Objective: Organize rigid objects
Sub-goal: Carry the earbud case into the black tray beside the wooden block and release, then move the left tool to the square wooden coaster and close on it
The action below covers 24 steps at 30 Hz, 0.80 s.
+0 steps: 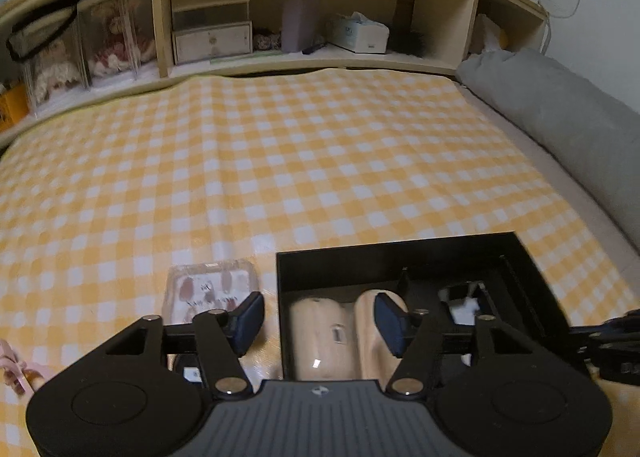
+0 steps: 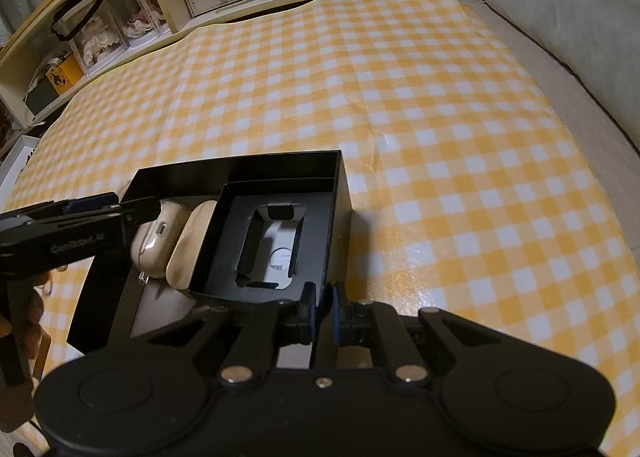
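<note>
Black box (image 2: 120, 257) sits on checkered cloth (image 2: 400, 117), toward cloth's near edge. Right gripper (image 2: 324, 311) angled down, clamped on box's near wall. Left gripper (image 1: 316, 317) tilted down over box's left wall, jaws apart, nothing pinched. Beige case (image 1: 316, 333) lies inside box, beside black insert (image 2: 272, 237). Clear packet (image 1: 208, 285) on cloth just left of box.

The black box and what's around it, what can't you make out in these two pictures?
- Near end of the black box, left wrist view: hidden under the left gripper.
- Dark item below the clear plastic case, left wrist view: covered by the gripper's linkage.
- Box wall at the right gripper, right wrist view: its lower part is hidden by the gripper body.
- Label inside the black insert: too small to read.
</note>
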Each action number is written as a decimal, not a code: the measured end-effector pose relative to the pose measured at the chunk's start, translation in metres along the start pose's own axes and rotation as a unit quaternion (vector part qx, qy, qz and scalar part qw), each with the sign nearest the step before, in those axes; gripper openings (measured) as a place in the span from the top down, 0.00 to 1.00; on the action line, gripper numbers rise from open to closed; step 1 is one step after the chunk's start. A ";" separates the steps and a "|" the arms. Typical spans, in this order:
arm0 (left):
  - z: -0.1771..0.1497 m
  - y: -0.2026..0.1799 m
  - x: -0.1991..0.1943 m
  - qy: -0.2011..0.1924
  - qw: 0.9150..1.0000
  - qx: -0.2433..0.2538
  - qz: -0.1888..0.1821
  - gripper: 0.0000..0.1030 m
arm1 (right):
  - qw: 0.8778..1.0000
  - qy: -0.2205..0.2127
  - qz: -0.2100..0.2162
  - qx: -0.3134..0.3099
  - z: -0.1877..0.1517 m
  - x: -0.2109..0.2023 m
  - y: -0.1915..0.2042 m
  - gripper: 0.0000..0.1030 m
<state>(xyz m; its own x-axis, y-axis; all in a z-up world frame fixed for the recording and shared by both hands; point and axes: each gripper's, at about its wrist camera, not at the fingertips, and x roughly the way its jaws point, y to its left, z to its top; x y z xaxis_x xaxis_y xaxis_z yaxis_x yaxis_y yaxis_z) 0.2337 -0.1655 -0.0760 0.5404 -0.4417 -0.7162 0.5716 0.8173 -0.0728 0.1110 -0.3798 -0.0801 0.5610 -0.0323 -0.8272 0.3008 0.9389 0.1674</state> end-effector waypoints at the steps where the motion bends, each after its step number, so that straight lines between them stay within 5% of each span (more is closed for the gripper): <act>1: 0.001 0.000 -0.003 0.003 1.000 -0.006 -0.004 0.34 | 1.000 0.000 0.000 0.000 0.000 0.000 0.001 0.91; 14: -0.001 -0.013 -0.040 0.030 0.999 -0.007 -0.037 0.05 | 1.000 0.000 -0.001 -0.001 0.000 0.000 0.001 0.91; 24: -0.012 -0.018 -0.065 0.052 0.998 -0.005 -0.042 0.00 | 1.000 0.001 -0.001 -0.003 -0.002 -0.001 0.001 0.91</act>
<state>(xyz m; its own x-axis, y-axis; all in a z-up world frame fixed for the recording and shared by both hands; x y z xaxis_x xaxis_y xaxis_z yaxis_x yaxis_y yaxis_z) 0.1807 -0.1469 -0.0368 0.4233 -0.4682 -0.7756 0.6053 0.7831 -0.1424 0.1094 -0.3781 -0.0799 0.5587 -0.0327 -0.8288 0.2972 0.9408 0.1632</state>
